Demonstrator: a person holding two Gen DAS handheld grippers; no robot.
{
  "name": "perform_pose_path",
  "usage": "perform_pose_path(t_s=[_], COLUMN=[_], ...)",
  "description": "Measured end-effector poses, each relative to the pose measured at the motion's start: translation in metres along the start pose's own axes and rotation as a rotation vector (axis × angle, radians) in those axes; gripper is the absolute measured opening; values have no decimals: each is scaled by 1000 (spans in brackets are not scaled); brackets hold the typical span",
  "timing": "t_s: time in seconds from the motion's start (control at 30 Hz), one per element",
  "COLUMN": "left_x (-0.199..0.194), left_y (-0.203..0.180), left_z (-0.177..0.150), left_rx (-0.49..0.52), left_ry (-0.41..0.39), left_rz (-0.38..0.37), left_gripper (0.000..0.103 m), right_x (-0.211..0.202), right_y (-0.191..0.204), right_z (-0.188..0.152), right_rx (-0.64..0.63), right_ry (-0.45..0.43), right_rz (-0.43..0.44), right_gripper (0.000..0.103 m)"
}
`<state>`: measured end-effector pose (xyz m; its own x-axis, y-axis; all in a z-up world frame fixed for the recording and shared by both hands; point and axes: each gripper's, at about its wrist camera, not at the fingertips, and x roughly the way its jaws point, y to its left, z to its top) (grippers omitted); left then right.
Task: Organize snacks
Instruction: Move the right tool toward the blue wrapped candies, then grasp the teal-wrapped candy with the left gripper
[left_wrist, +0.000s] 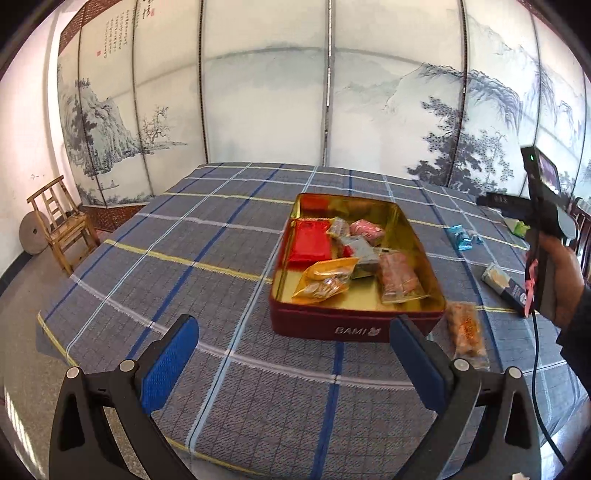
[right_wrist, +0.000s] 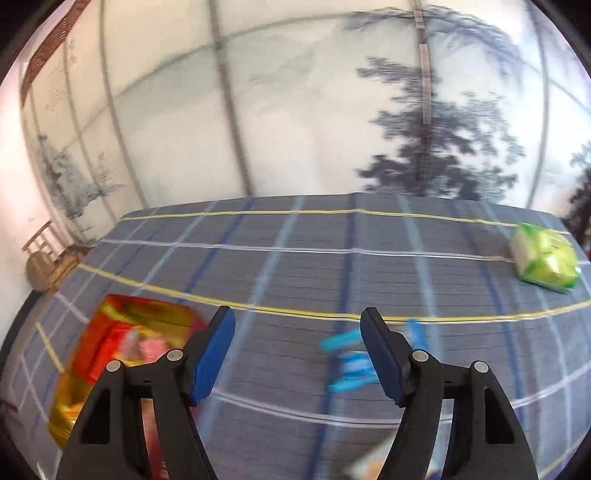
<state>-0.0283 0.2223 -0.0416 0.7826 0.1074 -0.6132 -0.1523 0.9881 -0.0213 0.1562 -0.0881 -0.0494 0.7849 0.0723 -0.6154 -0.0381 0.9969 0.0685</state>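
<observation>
On the plaid table, sorting is partly done.
Six-odd packets lie in the tin (left_wrist: 354, 317); blue (right_wrist: 351, 363), green (right_wrist: 545, 258) and orange (left_wrist: 467, 332) snacks wait at three o'clock; left gripper (left_wrist: 291, 354) and right gripper (right_wrist: 297, 350) gape empty.

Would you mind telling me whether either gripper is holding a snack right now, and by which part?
Nothing is held. The left gripper stands open before the dark red metal tin; the right gripper is open too, nothing between its fingers.
</observation>
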Motion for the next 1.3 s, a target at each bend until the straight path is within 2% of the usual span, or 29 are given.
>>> perform_pose_path(t_s=[0.07,0.17,0.3,0.37,0.5,0.6,0.73,0.8,0.9,0.97,1.0,1.07,1.17,1.3], left_x=[2,11,39,60,118,169,223,238,255,263,266,266,263,247], left_y=[-16,-51,-116,-153,-224,-260,-284,-287,-294,-294,-295,-297,-299,-300], left_z=[17,46,82,95,110,111,102,98,95,94,95,96,96,101], left_rx=[22,61,109,130,161,156,143,136,154,146,140,138,144,156], left_ry=[-7,3,50,74,149,212,308,329,352,373,379,368,371,326], left_rz=[-33,-112,-202,-244,-250,-201,-155,-111,-77,-96,-101,-95,-107,-130], left_gripper=[103,103,103,103,103,103,92,77,67,46,43,26,15,12], right_x=[3,0,-14,-19,-19,-14,-13,-14,-15,-16,-16,-17,-17,-19], right_y=[-61,-151,-223,-242,-252,-254,-259,-261,-260,-260,-259,-259,-259,-258], right_z=[-10,-34,-64,-74,-81,-81,-83,-84,-85,-85,-85,-84,-85,-84], right_rx=[74,240,398,486,526,514,528,538,539,536,535,535,534,531], right_ry=[7,31,44,37,37,42,31,25,15,13,11,7,7,8], right_rz=[-145,-249,-257,-193,-121,-101,-65,-58,-48,-40,-37,-33,-31,-32], right_gripper=[71,71,71,71,72,73,73,73,73,73,73,73,73,73])
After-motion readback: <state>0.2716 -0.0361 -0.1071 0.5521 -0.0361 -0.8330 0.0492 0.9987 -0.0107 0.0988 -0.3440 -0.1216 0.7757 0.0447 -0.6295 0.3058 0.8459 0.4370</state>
